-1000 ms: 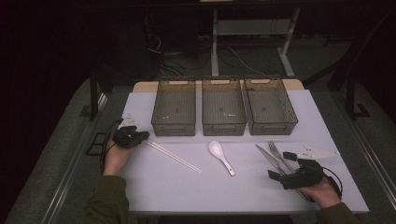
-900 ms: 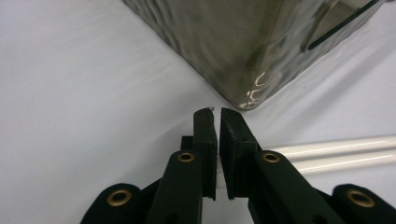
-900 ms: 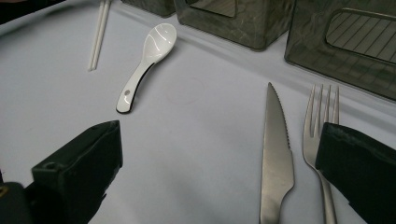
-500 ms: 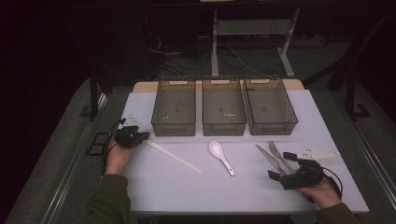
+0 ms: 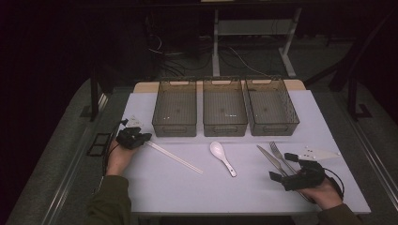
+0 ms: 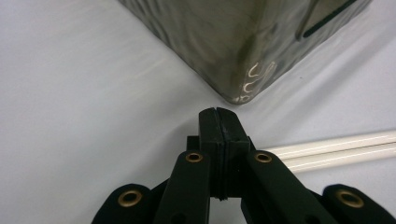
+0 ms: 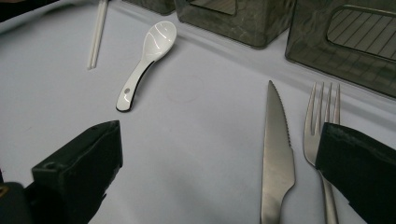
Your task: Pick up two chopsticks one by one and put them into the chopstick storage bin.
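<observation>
High view: the left hand-held gripper (image 5: pixel 133 138) rests on the bench (image 5: pixel 178 192) at its left edge, right at the near end of the chopsticks (image 5: pixel 174 158), which run from it diagonally toward the bench's middle. Three bins (image 5: pixel 174 108) stand in a row at the back. A white spoon (image 5: pixel 222 157) lies in the middle, a knife (image 5: pixel 270 159) and fork (image 5: pixel 281 157) side by side to its right. The right hand-held gripper (image 5: pixel 284 169) lies at the near ends of the knife and fork.

Left gripper view: the left hand-held gripper (image 6: pixel 219 128) is clenched, its jaws pressed together with nothing between them. The chopsticks (image 6: pixel 336 148) lie just beside it on the right, and a bin corner (image 6: pixel 243 56) stands close ahead.

Right gripper view: the right hand-held gripper (image 7: pixel 219 158) is released, jaws wide apart. The knife (image 7: pixel 278 154) lies between them, and the fork (image 7: pixel 322 121) passes under the right-hand jaw. The spoon (image 7: pixel 147 60) and the chopstick tips (image 7: pixel 97 35) lie farther off.
</observation>
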Tool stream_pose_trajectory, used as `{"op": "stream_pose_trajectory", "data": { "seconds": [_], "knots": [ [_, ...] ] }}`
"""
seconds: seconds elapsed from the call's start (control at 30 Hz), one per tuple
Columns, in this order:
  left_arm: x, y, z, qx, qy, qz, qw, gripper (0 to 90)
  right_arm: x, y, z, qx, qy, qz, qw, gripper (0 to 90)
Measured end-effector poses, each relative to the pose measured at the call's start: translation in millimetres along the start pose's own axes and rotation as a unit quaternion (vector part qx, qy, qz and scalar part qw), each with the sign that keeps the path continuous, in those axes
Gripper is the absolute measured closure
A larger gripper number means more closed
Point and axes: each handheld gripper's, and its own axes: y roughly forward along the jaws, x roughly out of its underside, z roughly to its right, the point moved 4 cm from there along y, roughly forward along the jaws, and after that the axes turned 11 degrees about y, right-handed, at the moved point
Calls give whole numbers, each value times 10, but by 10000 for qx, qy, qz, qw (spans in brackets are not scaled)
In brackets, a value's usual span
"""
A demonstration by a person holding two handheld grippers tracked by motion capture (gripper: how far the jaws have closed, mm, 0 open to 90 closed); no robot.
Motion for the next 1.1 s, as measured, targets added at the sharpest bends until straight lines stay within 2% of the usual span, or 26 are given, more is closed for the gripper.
{"op": "stream_pose_trajectory", "data": {
  "seconds": [0.23,0.5,0.6,0.63,1.1],
  "knots": [
    [18,-6,18,65,27,-118,9999,890,-2,-6,4,1,-4,8,10000,8],
    [105,-108,29,64,42,-186,9998,891,-3,-11,8,17,-5,9,10000,8],
    [143,-146,34,67,-10,-184,9998,891,-2,-11,5,12,-15,9,10000,8],
    [155,-160,32,82,33,-198,9998,890,-1,-11,4,9,-21,3,10000,8],
    [212,-258,132,212,49,-266,9994,891,-3,-33,4,11,-14,16,10000,8]
  ]
}}
